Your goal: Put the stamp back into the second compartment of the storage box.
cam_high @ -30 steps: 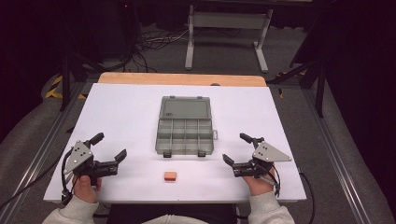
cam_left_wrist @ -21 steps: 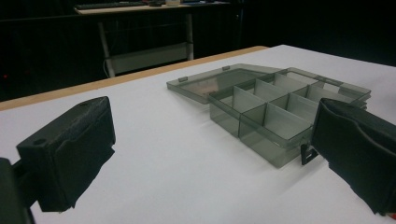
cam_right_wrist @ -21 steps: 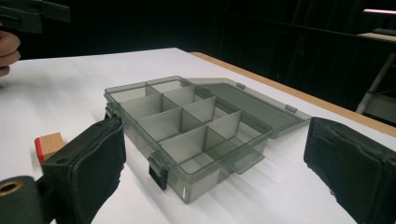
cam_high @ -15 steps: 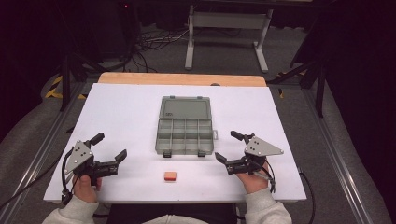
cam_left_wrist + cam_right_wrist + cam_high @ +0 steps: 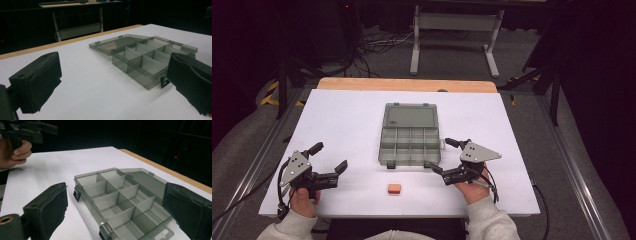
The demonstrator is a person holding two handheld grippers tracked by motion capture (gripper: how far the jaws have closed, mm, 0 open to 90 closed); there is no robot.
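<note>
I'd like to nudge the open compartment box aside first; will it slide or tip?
The compartment box probably slides rather than tips: it lies flat and wide, lid folded open, on the smooth white table. It looks light, since its clear compartments appear empty. The thin plastic walls may flex under a push.

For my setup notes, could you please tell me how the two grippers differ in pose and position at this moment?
The right gripper sits close beside the open organizer box, at its right corner; the left gripper is farther off to the box's left. The orange block lies nearer the right gripper. Both are open, empty, each held in a hand over the white table.
</note>
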